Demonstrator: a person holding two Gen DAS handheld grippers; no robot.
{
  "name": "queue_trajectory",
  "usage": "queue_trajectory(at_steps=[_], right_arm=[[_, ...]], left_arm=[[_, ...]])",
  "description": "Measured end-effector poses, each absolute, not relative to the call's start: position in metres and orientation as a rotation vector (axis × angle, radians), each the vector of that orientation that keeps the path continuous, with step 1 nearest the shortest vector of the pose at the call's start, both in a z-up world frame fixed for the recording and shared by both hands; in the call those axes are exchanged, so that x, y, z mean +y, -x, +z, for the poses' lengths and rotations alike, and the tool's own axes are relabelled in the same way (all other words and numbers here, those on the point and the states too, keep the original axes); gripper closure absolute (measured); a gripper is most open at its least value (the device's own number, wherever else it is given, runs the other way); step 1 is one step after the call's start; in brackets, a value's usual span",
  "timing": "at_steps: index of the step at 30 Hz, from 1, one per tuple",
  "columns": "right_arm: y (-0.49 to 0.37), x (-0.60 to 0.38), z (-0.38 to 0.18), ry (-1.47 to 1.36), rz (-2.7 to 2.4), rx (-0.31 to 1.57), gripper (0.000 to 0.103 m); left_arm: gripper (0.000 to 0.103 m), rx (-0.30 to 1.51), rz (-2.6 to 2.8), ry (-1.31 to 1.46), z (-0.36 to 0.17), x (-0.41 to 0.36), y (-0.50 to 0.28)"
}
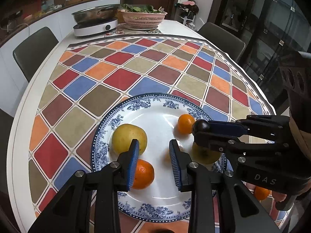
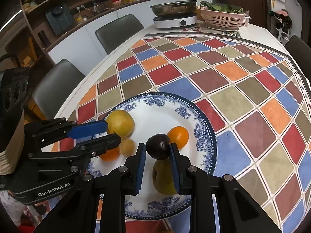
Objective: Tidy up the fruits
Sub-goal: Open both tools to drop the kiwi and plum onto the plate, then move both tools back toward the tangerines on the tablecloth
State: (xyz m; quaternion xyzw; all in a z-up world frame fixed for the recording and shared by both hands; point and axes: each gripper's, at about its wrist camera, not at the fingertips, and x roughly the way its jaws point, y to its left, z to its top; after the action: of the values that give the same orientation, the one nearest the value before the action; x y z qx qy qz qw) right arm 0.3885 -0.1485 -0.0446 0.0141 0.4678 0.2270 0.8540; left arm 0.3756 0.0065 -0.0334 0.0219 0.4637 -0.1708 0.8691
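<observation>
A blue-and-white plate [image 1: 155, 100] [image 2: 204, 136] holds a yellow apple [image 1: 129, 137] [image 2: 120, 123], two oranges [image 1: 184, 123] [image 1: 144, 173] [image 2: 178, 136], a small apricot [image 2: 127, 146] and a greenish apple [image 2: 163, 178] [image 1: 206, 156]. My right gripper [image 2: 157, 148] [image 1: 202, 126] is shut on a dark plum [image 2: 158, 146] above the plate. My left gripper [image 1: 154, 145] [image 2: 110, 132] is open and empty over the plate, between the yellow apple and the near orange.
The plate sits on a chequered tablecloth [image 1: 136, 69]. An induction cooker with a pan [image 1: 96, 24] and a pink colander of greens [image 1: 143, 17] stand at the table's far end. Chairs [image 1: 33, 48] line the sides. Another orange [image 1: 261, 193] lies off the plate, right.
</observation>
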Motion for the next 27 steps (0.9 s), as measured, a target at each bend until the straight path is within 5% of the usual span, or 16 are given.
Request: queue_trajectory(at_steps=[11, 14, 27], right_arm=[[-0.375, -0.149, -0.037, -0.012, 0.477, 0.963, 0.076], [-0.371, -0.151, -0.03, -0.013, 0.461, 0.944, 0.059], [-0.311, -0.168, 0.026, 0.006, 0.404, 0.797, 0.059]], left_arm=[[0.066, 0.924, -0.302, -0.083, -0.016, 0.014, -0.352], [0.066, 0.899, -0.284, -0.085, -0.006, 0.016, -0.341], [0.054, 0.744, -0.288, -0.096, 0.045, 0.009, -0.273]])
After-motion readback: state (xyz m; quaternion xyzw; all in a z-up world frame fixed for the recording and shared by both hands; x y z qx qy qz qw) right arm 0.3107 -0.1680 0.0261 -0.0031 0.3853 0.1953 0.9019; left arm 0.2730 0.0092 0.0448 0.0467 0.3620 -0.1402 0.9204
